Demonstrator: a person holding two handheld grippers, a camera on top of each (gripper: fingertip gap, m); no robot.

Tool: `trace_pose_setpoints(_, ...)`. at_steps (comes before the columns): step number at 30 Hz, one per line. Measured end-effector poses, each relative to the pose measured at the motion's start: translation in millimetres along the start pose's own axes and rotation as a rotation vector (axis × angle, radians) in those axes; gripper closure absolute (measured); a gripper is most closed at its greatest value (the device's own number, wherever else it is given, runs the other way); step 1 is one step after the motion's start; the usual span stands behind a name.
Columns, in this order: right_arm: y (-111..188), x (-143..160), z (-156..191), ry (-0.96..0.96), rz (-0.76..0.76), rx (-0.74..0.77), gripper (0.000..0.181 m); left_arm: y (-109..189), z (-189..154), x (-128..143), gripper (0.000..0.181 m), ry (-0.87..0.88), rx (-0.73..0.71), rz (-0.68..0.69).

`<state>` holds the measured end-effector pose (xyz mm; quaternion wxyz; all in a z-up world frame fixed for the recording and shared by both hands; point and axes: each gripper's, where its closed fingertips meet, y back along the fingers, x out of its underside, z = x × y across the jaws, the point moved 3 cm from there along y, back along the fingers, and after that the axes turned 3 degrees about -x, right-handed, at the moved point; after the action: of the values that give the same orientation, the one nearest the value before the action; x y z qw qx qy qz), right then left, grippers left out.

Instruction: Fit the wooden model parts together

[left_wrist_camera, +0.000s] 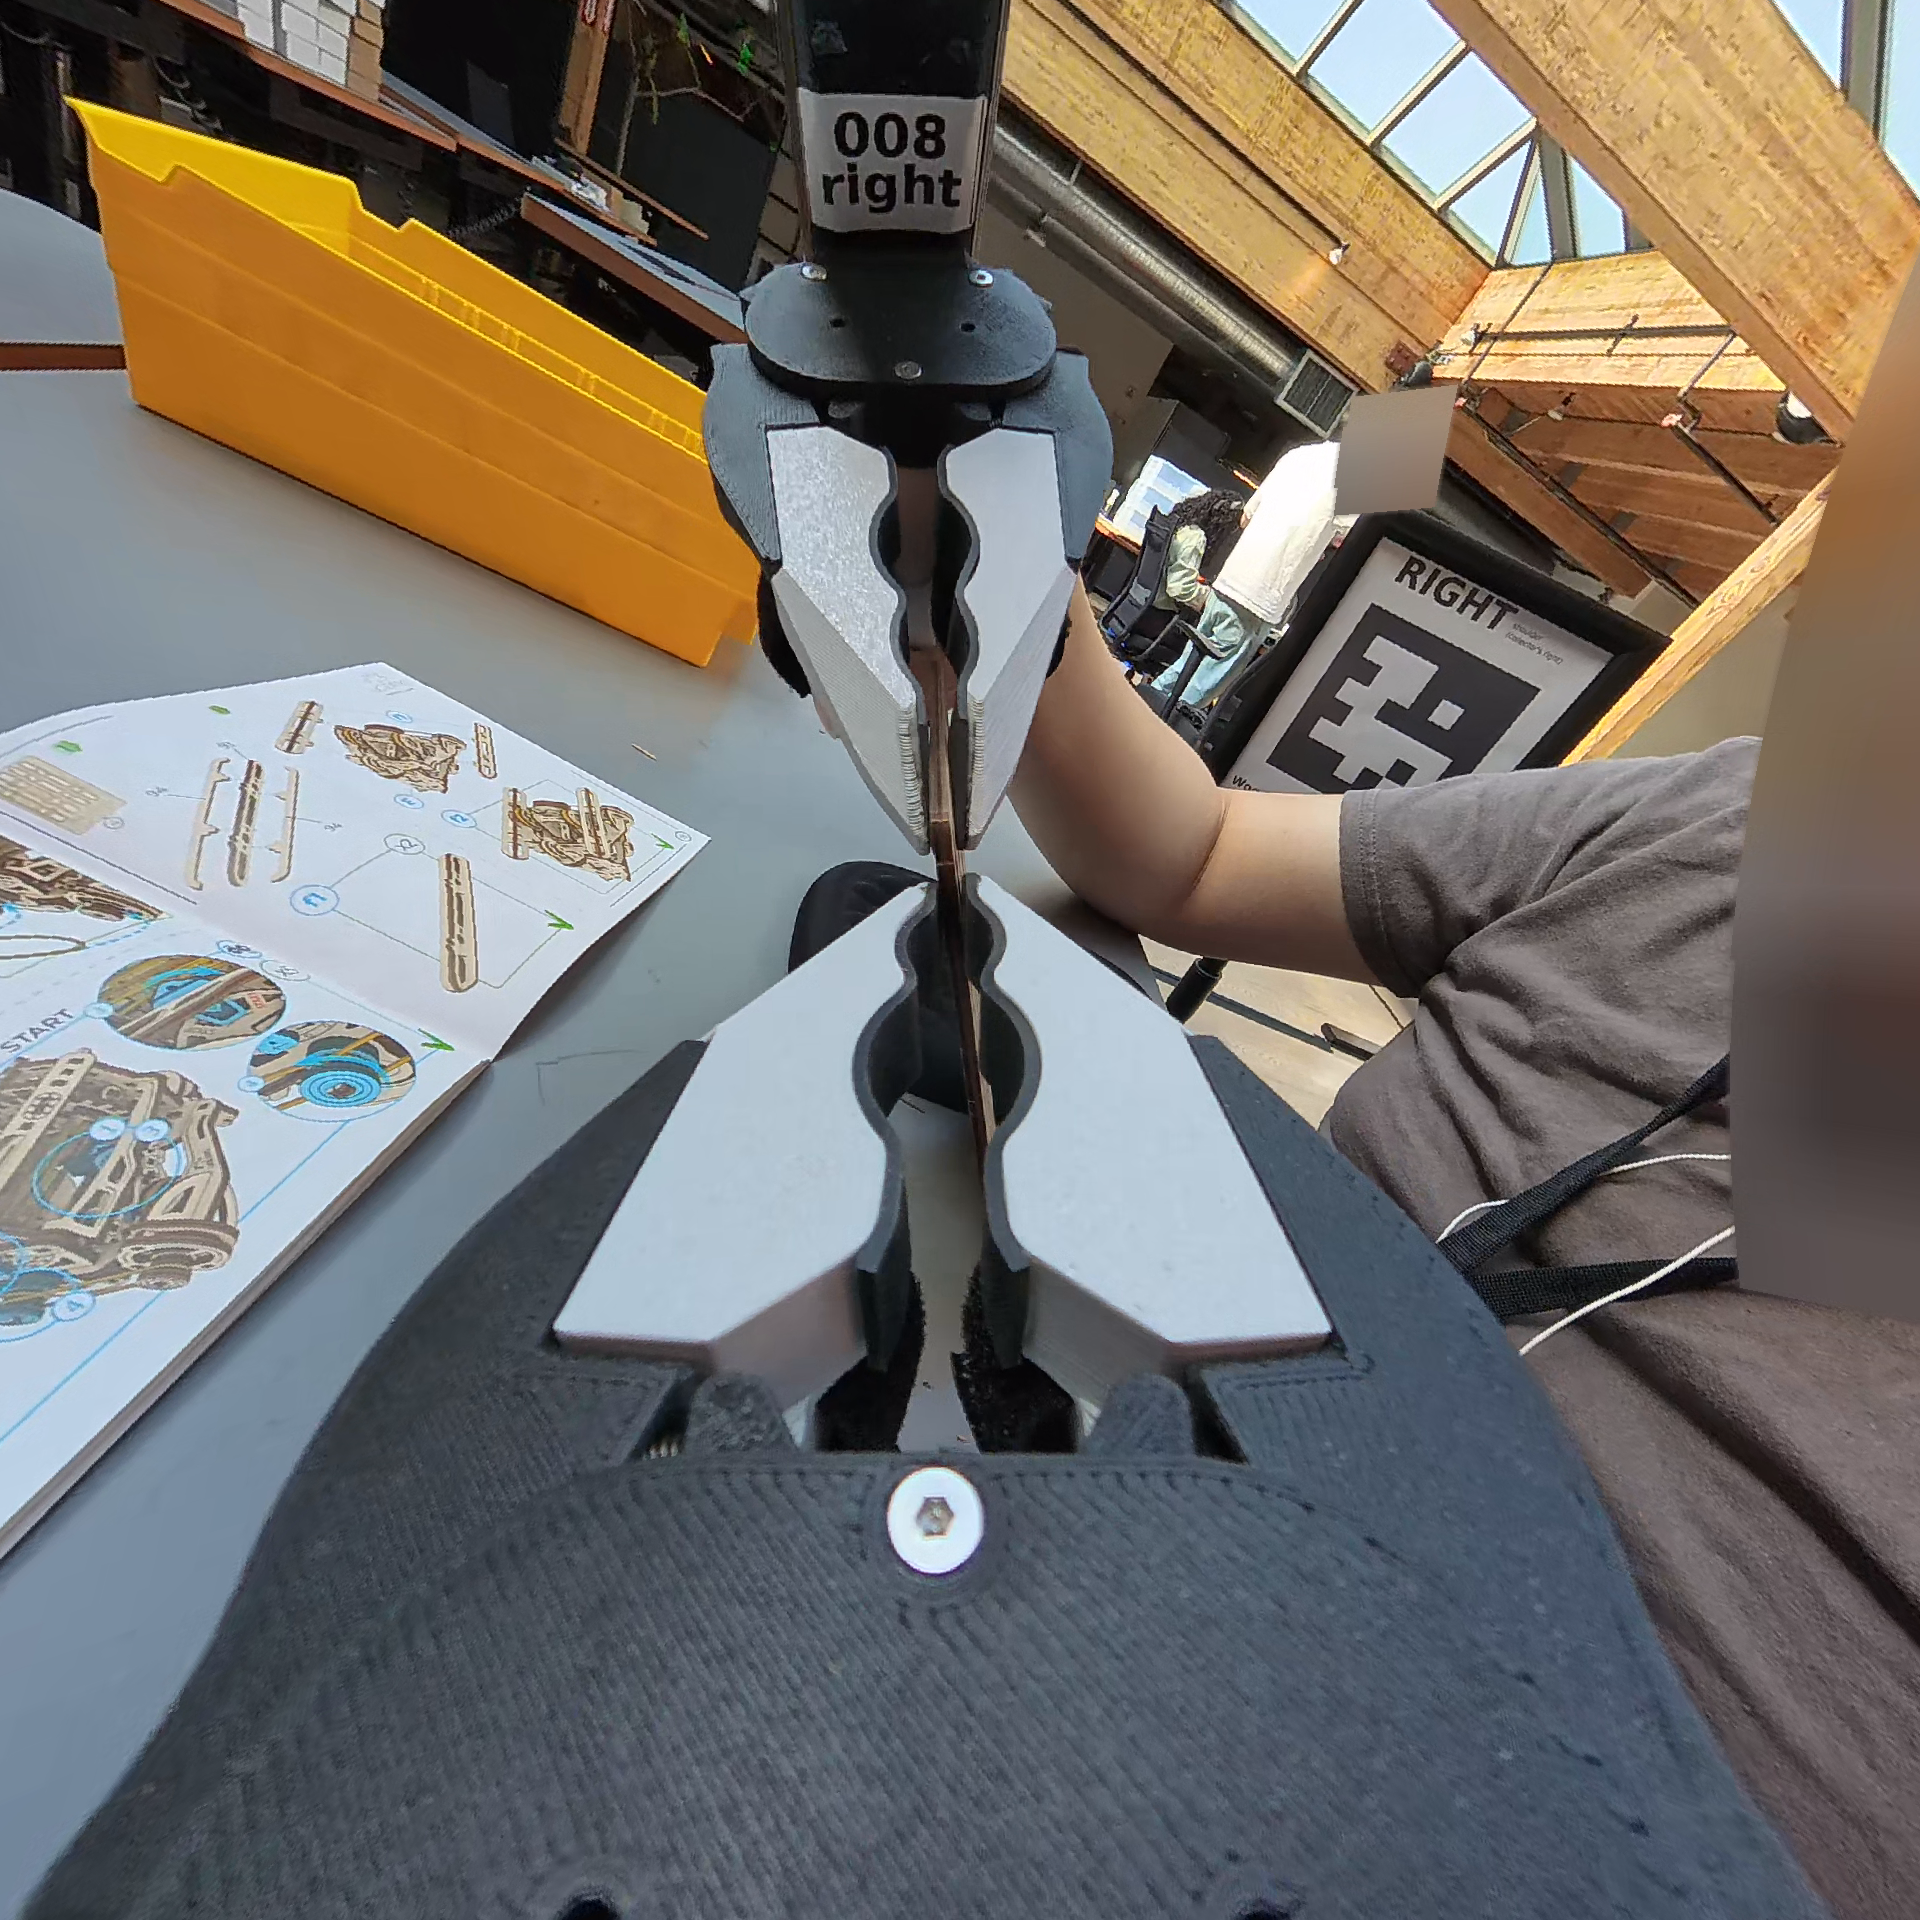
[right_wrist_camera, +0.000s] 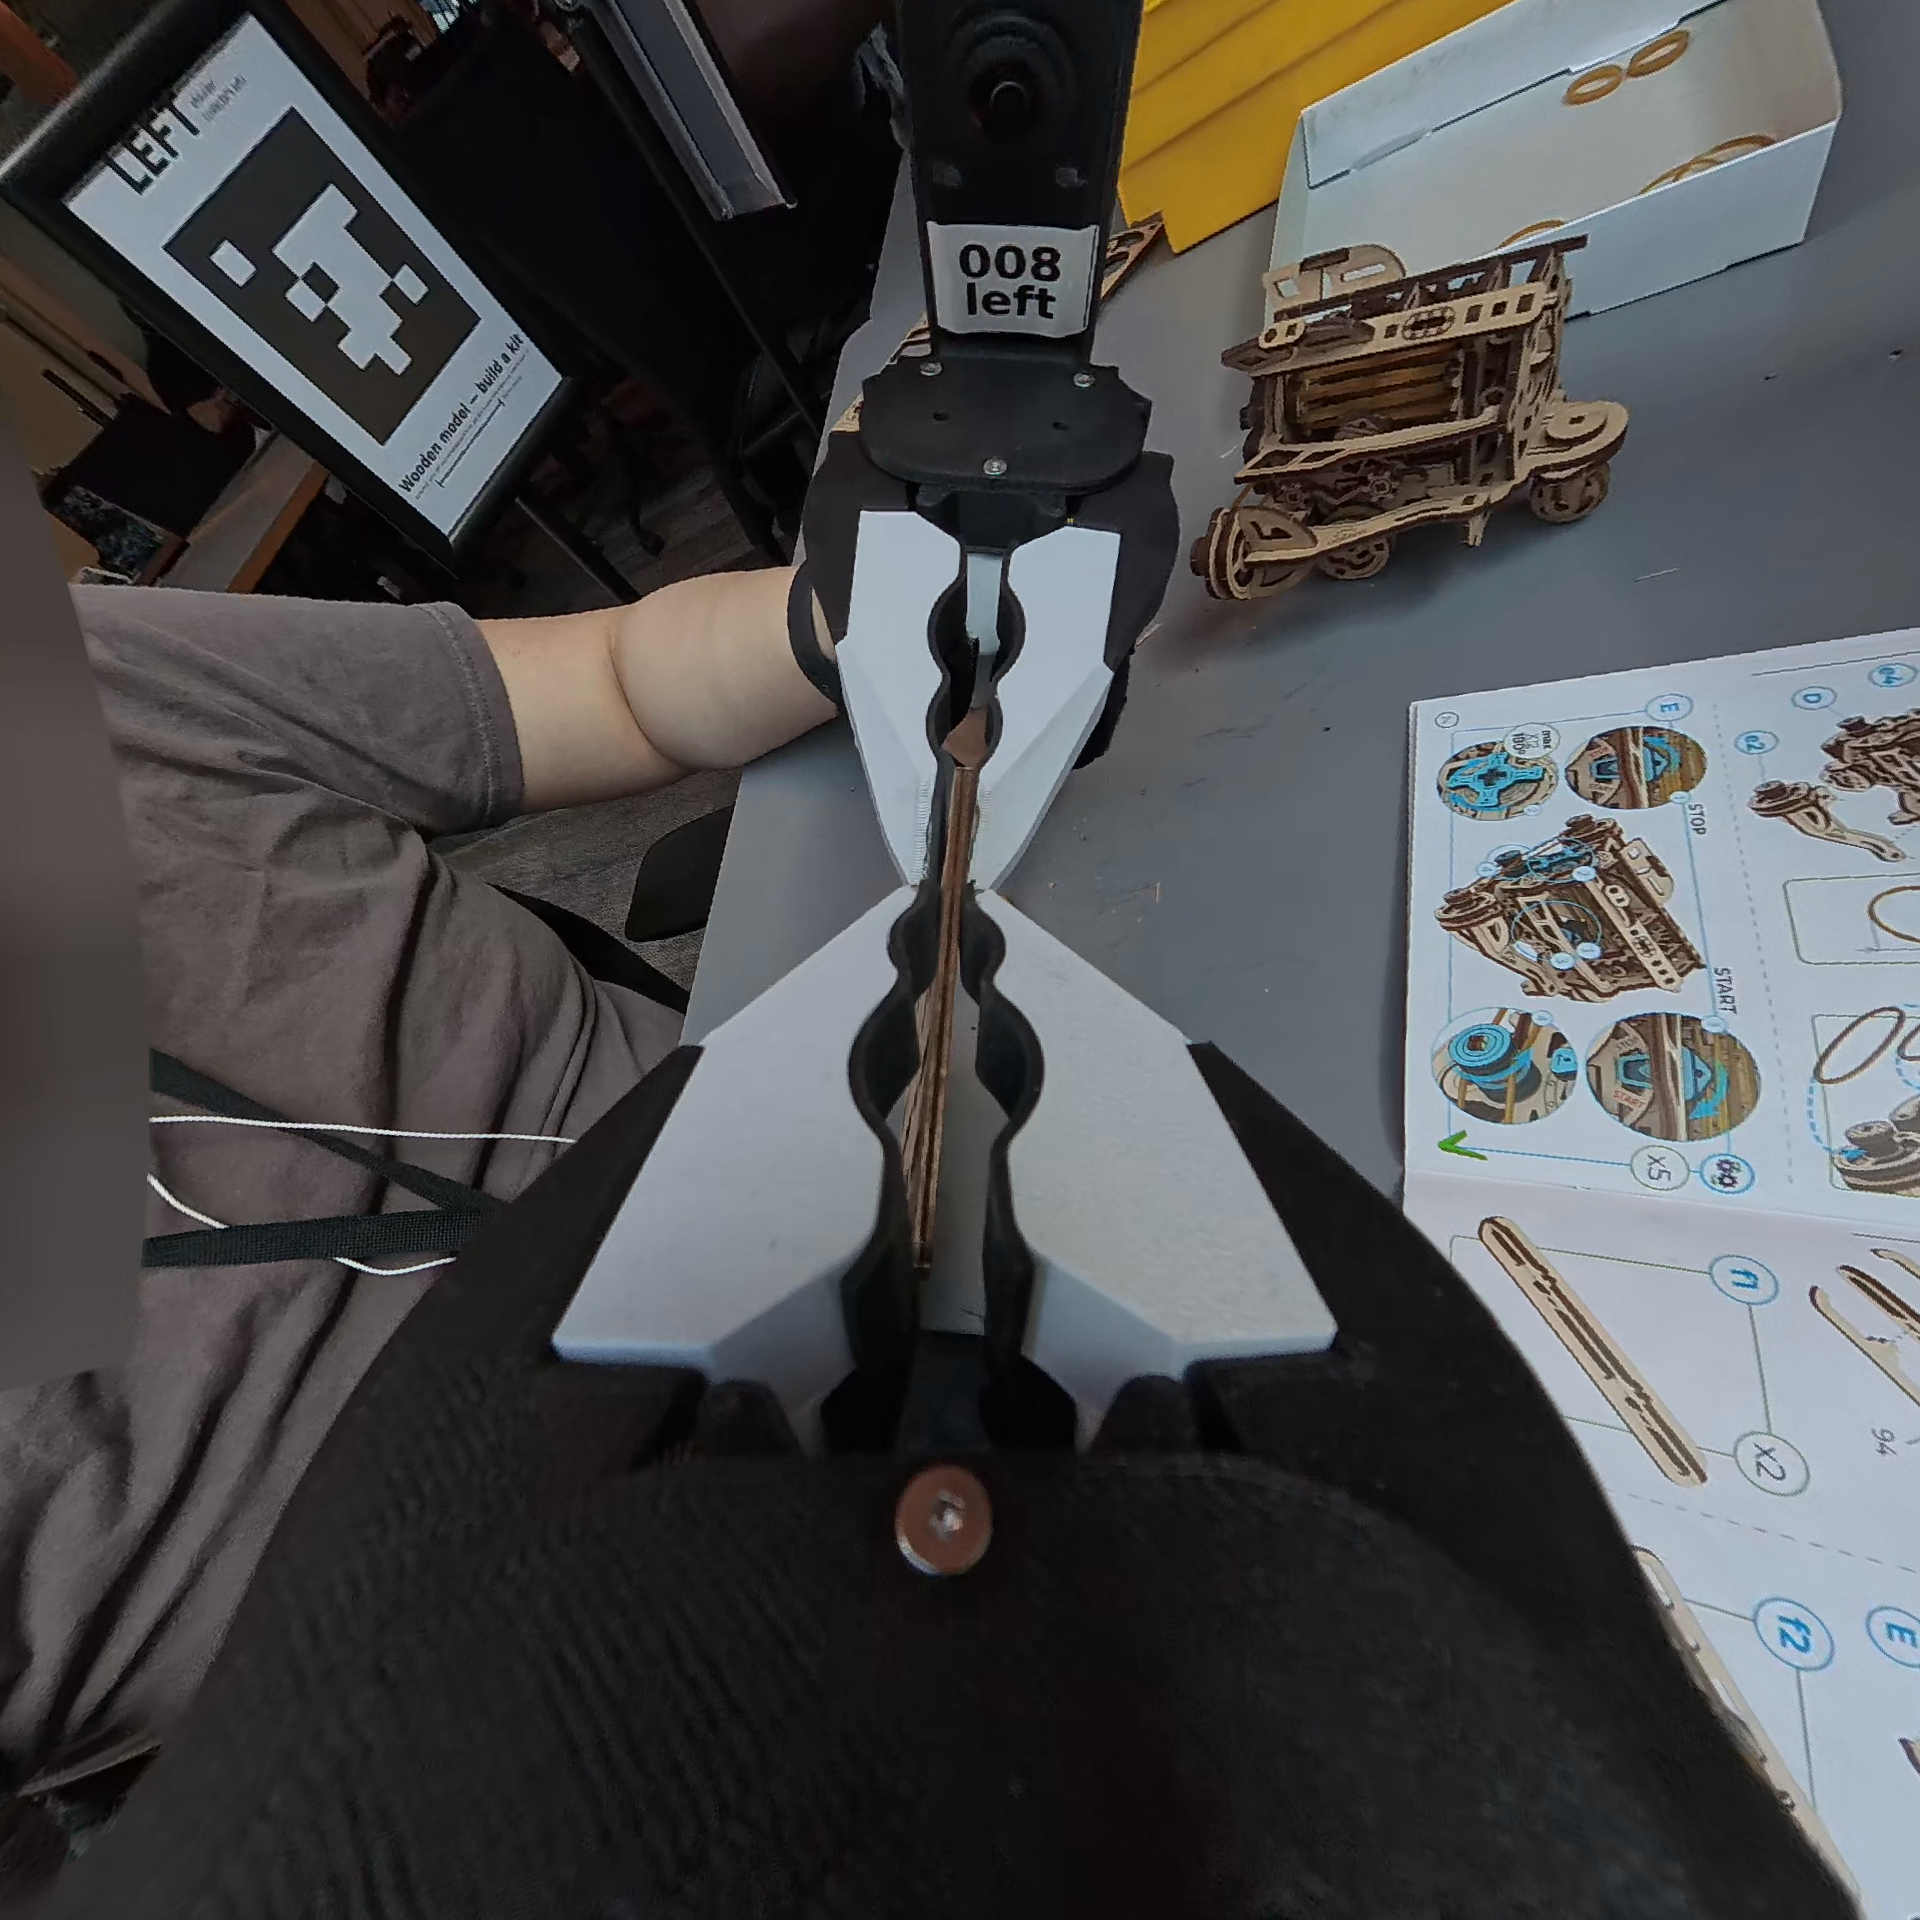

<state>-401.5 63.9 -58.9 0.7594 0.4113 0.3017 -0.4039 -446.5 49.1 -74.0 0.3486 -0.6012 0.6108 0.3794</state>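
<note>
Since the grippers meet tip to tip above the grey table [right_wrist_camera: 1299, 779], I take the scene from big to small. Table edge runs past my lap; the half-built wooden model [right_wrist_camera: 1413, 416] stands well apart on the far side, near a white box [right_wrist_camera: 1558, 135] with loose wooden rings in it, and a yellow bin [left_wrist_camera: 364, 343] sits behind. The open instruction booklet [left_wrist_camera: 260, 935] lies flat beside my working spot.

Task piece — a thin flat wooden strip [right_wrist_camera: 951, 997], seen edge-on, held in the air between both tools, off the table. I judge it light, stiff along its length but easy to snap or bend sideways, laser-cut ply with dark edges; probably not slippery. Whether it is one strip or two stacked, I cannot tell. Best hold looks like flat faces, near the ends, no twisting.

Right gripper [right_wrist_camera: 943, 891]: fingers drawn narrow, clamped on the strip, which runs back deep between them. Left gripper [left_wrist_camera: 948, 883]: also narrow, pinching the same strip on its flat faces; in its own view the strip [left_wrist_camera: 961, 997] passes between the tips and back into the gap. Each tool shows opposite in the other's view, tips nearly touching — little free strip between them, so any push should stay in line.
</note>
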Motion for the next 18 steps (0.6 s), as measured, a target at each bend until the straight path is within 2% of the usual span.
trace_pose_setpoints(18, -2, 6, 9, 0.088, 0.010, -0.118, 0.180, -2, -12, 5, 0.179, -0.025, 0.086, 0.014)
